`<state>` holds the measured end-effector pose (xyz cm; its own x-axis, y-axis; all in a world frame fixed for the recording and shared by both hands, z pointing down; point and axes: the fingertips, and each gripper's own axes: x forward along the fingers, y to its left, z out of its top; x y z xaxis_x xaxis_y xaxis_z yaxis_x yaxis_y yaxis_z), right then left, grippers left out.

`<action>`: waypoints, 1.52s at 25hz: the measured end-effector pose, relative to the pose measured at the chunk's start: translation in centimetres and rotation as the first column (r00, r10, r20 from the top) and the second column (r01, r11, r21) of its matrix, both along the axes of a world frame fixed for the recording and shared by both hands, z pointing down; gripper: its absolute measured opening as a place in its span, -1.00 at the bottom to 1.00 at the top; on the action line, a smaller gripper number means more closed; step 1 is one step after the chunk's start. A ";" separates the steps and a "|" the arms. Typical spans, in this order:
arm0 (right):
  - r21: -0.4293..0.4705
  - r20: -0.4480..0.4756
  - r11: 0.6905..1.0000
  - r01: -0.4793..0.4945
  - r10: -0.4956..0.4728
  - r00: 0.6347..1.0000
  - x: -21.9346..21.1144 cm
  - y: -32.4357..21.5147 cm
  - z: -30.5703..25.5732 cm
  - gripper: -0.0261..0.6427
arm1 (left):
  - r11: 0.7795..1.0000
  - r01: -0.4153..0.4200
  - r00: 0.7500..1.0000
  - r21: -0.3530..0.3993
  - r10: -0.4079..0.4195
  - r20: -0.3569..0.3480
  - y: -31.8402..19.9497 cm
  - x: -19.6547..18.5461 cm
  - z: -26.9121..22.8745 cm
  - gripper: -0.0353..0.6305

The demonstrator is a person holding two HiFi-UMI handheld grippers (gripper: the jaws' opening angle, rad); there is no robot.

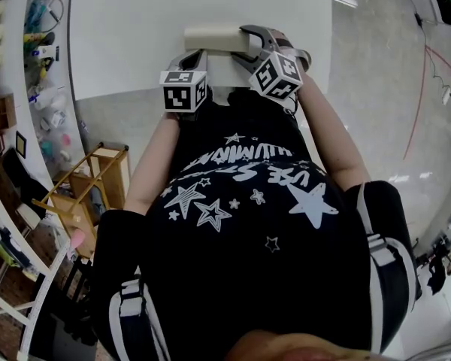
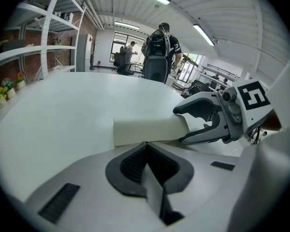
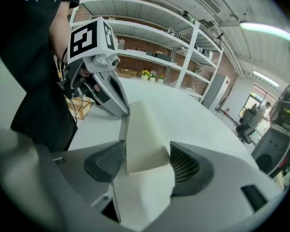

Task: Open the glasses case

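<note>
Saw the case on the white worktop, top centre of the head view. Found the right hand-held gripper grasping its right end, and the left hand-held gripper clenched empty, tips just beside its lower edge.

The right gripper clamps the near end of the cream glasses case, one ribbed pad on each side of it. At the case's far end, the left gripper touches it. Under the case lies the white counter, and left of the case stands a person in a black shirt.
</note>
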<state>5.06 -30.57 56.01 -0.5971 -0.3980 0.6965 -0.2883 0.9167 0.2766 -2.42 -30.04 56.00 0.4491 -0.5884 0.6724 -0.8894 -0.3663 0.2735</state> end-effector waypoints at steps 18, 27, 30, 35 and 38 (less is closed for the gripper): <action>-0.031 -0.049 0.999 0.032 -0.034 0.998 -0.2 -0.3 0.3 -0.09 | 1.000 -0.013 1.000 -0.015 0.013 -0.012 0.0 -0.1 0.1 -0.86; -0.060 -0.050 0.998 0.034 -0.037 0.998 -0.1 -0.3 0.2 -0.09 | 1.000 -0.016 1.000 -0.020 0.016 -0.016 0.0 0.0 0.0 -0.86; -0.098 -0.018 0.995 0.021 -0.023 1.000 -0.1 -0.6 0.1 -0.09 | 1.000 -0.017 1.000 -0.018 0.017 -0.015 -0.1 0.0 0.2 -0.86; -0.128 0.000 0.991 0.026 -0.026 1.000 -0.1 -0.6 0.0 -0.08 | 1.000 -0.021 1.000 -0.020 0.020 -0.019 0.0 0.0 0.2 -0.86; -0.130 -0.002 0.991 0.017 -0.018 1.000 0.0 -0.7 -0.3 -0.08 | 0.999 -0.025 0.999 -0.022 0.025 -0.021 0.0 0.1 0.0 -0.86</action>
